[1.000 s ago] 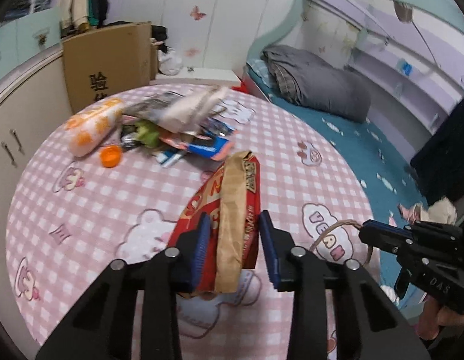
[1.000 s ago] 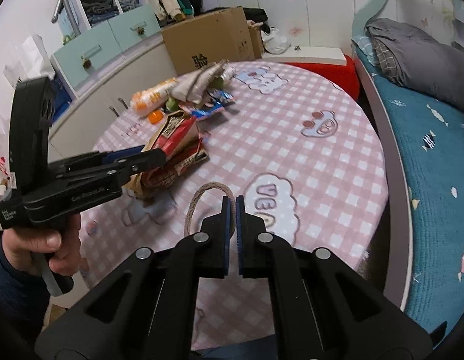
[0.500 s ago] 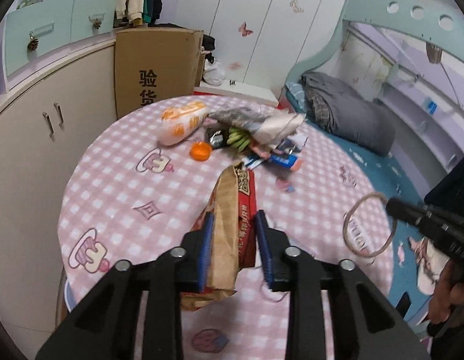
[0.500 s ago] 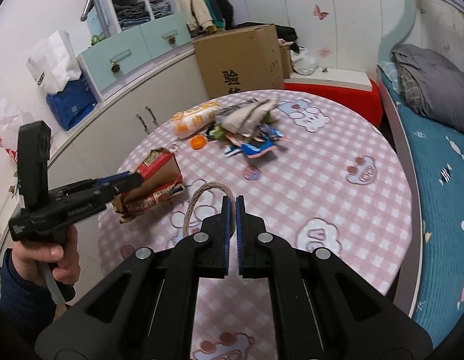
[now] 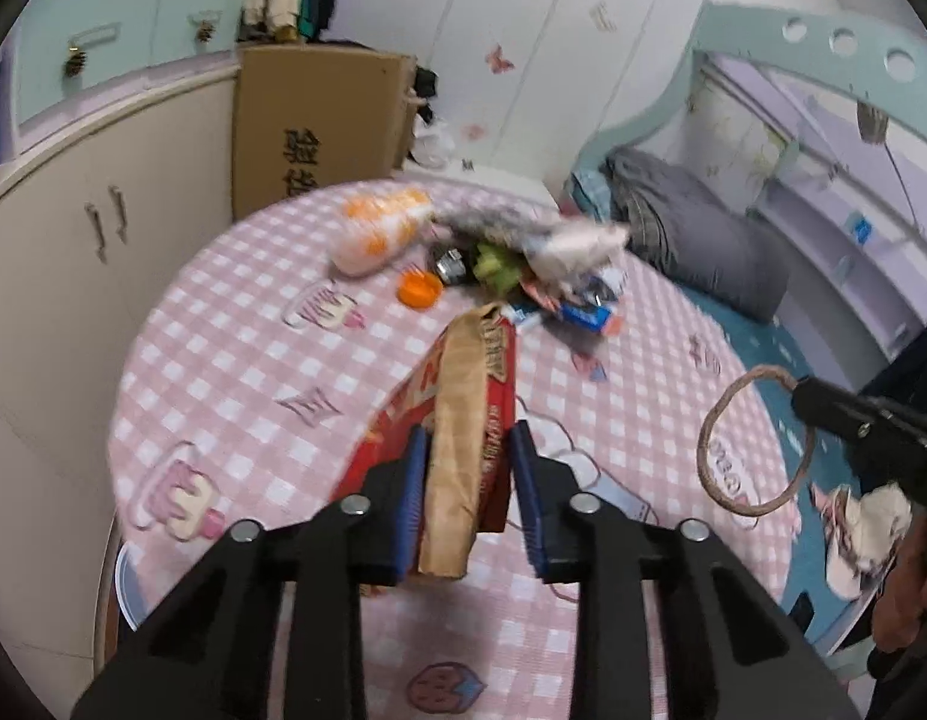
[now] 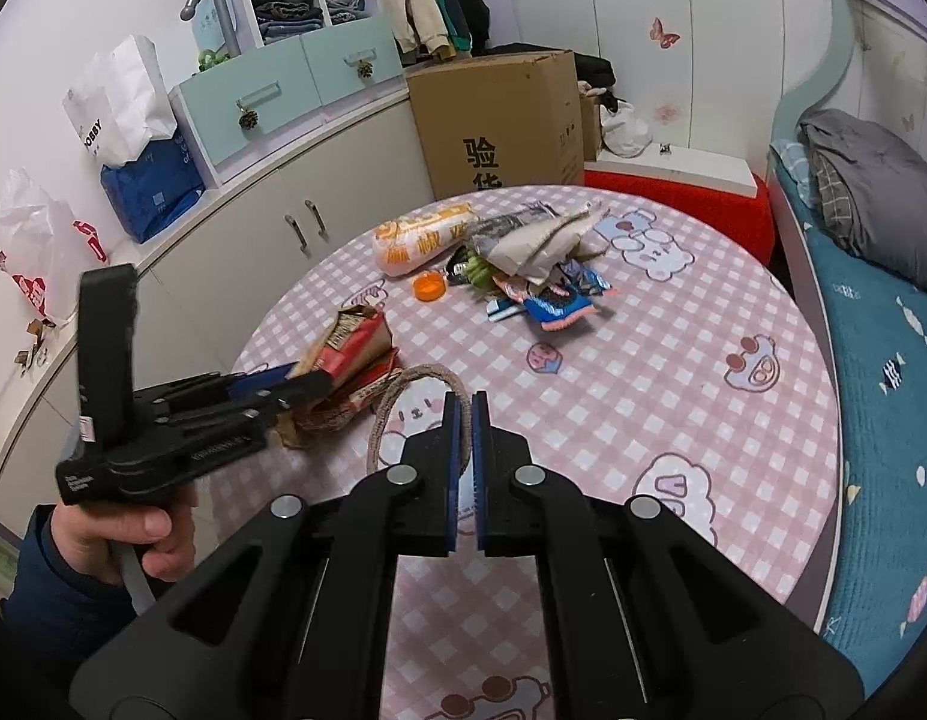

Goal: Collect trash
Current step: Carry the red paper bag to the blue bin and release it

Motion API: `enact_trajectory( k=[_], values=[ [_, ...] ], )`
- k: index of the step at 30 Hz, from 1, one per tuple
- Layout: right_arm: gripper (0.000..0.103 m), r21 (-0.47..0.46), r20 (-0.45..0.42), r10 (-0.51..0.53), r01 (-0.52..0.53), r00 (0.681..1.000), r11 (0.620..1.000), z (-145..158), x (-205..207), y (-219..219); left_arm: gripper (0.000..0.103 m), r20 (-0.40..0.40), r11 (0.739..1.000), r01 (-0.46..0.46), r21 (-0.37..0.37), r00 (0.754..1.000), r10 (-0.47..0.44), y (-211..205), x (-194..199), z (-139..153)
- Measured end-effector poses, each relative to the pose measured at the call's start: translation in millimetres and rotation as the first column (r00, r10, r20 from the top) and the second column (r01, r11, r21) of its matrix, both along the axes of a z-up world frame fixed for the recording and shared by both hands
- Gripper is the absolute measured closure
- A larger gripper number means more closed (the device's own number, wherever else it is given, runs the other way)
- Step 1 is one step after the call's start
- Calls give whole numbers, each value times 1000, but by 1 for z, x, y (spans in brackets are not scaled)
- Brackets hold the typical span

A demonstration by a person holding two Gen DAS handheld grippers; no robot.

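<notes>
My left gripper (image 5: pixel 468 450) is shut on a red and brown paper bag (image 5: pixel 463 414) and holds it above the round pink checked table (image 5: pixel 223 372). The bag also shows in the right wrist view (image 6: pixel 349 354). My right gripper (image 6: pixel 465 405) is shut on a brown rope loop handle (image 6: pixel 397 402), also seen in the left wrist view (image 5: pixel 751 438). A pile of trash lies at the table's far side: an orange and white packet (image 6: pixel 424 237), an orange cap (image 6: pixel 428 287), crumpled paper (image 6: pixel 535 237), blue wrappers (image 6: pixel 553 306).
A cardboard box (image 6: pixel 499 126) stands behind the table. White cabinets (image 6: pixel 283 210) curve along the left. A bed with a grey blanket (image 6: pixel 865 192) lies to the right. A red stool with a white top (image 6: pixel 673 180) stands beyond the table.
Both grippers have lifted and pulled back from the table, carrying the bag and its rope handle. The trash pile now lies farther away.
</notes>
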State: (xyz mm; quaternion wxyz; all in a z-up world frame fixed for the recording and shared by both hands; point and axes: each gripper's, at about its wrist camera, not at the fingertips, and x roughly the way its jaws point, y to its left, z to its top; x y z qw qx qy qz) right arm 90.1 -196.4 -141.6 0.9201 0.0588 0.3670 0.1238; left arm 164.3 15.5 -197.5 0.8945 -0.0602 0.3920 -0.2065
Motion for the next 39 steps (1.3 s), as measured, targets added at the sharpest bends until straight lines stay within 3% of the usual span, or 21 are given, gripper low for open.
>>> enact_trajectory(
  k=[6,12,15,20,24,27,32,39],
  values=[
    [99,-8,30,63,-63,998,998,15,14,30,78,21,994,-93,-65,995,94,50,-9,19],
    [99,6,49,198,-199,979,980,23,38,95,79,49,974,-212,-84,975,216,110,-27,33],
    [99,24,47,272,-273,961,962,21,50,133,79,59,953,-289,-90,954,295,146,-39,39],
    [99,54,22,376,-377,926,925,9,69,203,79,57,898,-433,-76,897,438,215,-57,38],
    [99,58,-43,443,-441,895,896,-16,88,265,79,19,852,-519,-63,853,521,261,-63,22],
    [99,67,-118,472,-467,874,882,-45,101,307,79,-40,825,-564,-42,826,562,292,-59,-6],
    [99,17,-240,480,-491,844,871,-95,115,365,79,-141,809,-587,-27,804,578,323,-47,-51],
    [99,-55,-359,449,-499,818,865,-150,134,411,78,-248,814,-581,-8,789,562,341,-25,-106]
  ],
)
